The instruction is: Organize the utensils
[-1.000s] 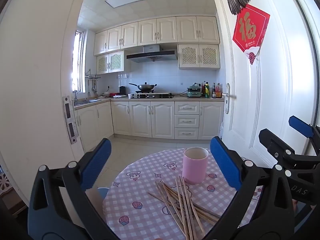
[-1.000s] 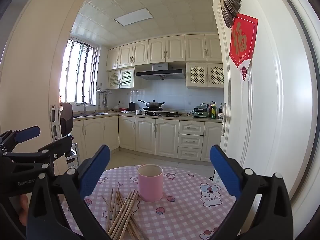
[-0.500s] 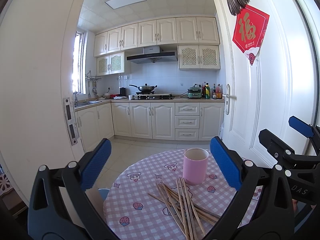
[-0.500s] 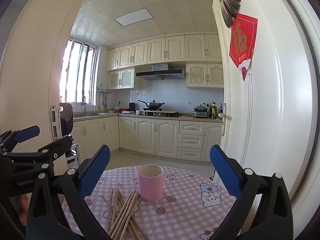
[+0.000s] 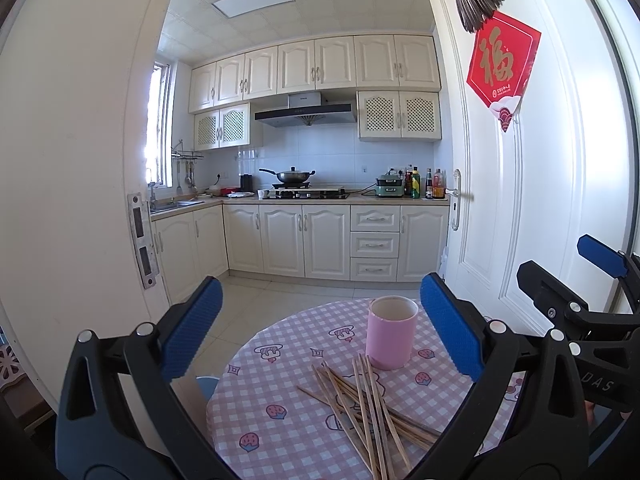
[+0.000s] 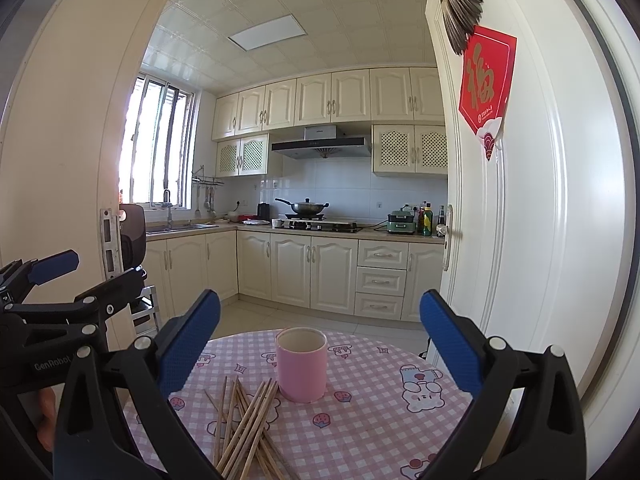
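Observation:
A pink cup (image 5: 391, 333) (image 6: 301, 364) stands upright and empty on a round table (image 5: 280, 412) (image 6: 380, 424) with a pink checked cloth. Several wooden chopsticks (image 5: 362, 404) (image 6: 244, 420) lie in a loose crossed pile just in front of it. My left gripper (image 5: 320, 328) hovers open above the near left of the table, nothing between its blue pads. My right gripper (image 6: 320, 334) hangs open above the near side, cup and chopsticks framed between its fingers. Each gripper shows at the edge of the other's view.
A white door (image 5: 520, 200) with a red paper decoration (image 5: 500, 66) stands close on the right of the table. A white door frame (image 5: 80, 200) rises on the left. Kitchen cabinets (image 5: 320, 240) and tiled floor lie beyond the table's far edge.
Both views have tilted up very slightly, so the table and cup sit a little lower in frame. Cup and chopsticks have not moved. Both grippers stay open.

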`<state>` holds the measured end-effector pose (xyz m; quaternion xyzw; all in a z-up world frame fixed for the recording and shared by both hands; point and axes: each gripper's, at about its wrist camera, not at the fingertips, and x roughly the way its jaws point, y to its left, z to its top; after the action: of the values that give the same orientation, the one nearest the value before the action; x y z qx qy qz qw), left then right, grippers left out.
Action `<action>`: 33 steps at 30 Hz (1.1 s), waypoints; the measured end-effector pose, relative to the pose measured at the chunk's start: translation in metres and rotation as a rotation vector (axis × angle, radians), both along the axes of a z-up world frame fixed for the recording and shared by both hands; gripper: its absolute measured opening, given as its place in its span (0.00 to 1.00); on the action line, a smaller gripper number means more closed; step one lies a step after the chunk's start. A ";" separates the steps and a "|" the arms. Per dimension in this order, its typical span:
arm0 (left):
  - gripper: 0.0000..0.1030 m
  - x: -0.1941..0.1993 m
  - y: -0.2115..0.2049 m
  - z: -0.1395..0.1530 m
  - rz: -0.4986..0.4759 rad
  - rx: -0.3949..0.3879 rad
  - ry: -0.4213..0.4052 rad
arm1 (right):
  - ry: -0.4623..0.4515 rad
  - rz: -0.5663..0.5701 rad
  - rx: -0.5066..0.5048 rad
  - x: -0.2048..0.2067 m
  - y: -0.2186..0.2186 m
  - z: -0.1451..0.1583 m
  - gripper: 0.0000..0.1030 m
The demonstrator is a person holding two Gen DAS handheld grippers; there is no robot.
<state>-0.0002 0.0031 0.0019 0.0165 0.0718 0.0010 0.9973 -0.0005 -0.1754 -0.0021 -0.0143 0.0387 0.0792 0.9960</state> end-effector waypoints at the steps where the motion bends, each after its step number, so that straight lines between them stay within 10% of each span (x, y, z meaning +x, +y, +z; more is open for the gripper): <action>1: 0.94 0.000 0.000 0.000 0.000 0.000 0.000 | 0.001 -0.001 -0.001 0.000 0.000 0.000 0.93; 33: 0.94 0.001 0.002 -0.003 0.008 0.002 0.008 | 0.017 0.001 0.002 0.001 0.003 -0.005 0.93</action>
<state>0.0008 0.0055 -0.0008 0.0175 0.0759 0.0050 0.9970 0.0008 -0.1724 -0.0068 -0.0127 0.0470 0.0798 0.9956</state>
